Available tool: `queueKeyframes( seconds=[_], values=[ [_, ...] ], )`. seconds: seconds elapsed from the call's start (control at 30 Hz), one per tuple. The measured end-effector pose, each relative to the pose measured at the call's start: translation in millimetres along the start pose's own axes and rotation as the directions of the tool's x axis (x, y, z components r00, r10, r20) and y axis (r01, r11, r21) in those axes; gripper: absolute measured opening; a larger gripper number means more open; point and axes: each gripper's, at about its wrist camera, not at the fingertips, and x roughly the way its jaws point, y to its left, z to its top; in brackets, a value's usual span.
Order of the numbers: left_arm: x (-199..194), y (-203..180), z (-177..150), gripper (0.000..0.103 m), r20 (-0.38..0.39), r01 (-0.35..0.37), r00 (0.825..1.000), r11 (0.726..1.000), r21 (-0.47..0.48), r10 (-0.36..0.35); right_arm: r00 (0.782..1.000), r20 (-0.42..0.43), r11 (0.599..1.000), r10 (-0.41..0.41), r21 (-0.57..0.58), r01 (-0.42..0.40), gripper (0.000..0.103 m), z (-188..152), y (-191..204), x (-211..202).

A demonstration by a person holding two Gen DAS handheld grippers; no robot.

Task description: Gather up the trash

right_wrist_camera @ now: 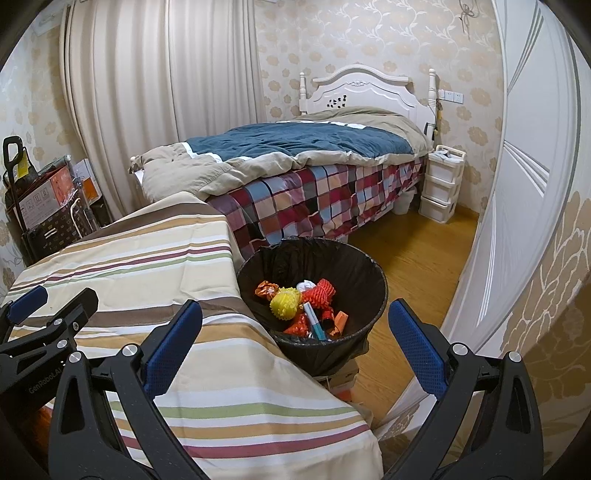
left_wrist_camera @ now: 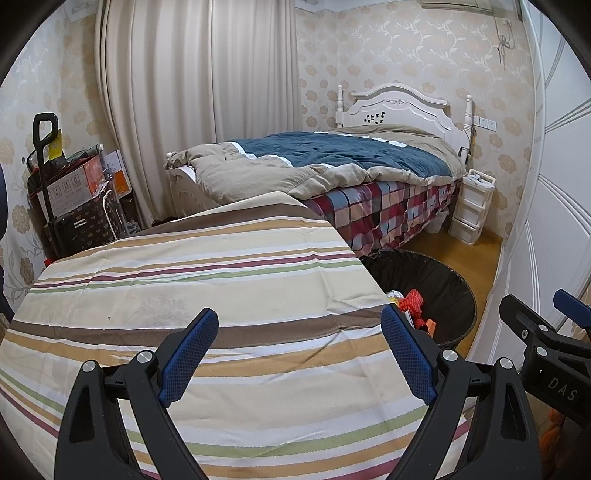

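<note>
left gripper: jaws spread, empty, above the striped tablecloth
right gripper: jaws spread, empty
trash: inside the black-lined bin, right of the table

Floral beige wallpaper, cream curtain drawn full height. White-headboard bed, teal-tan quilt, checked sheet. White drawer unit beside it. Wood floor. Striped cloth over table.
</note>
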Motion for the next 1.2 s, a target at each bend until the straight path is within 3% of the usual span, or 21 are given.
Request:
queueKeyframes(
  seconds=[1.2],
  values=[
    [-1.1,-2.0,-0.8,0.089,-0.003,0.002,1.0,1.0,-0.002,-0.002,1.0,-0.001,1.0,-0.001,-0.002,0.001,0.098,0.6,0.0,-0.1]
  ],
)
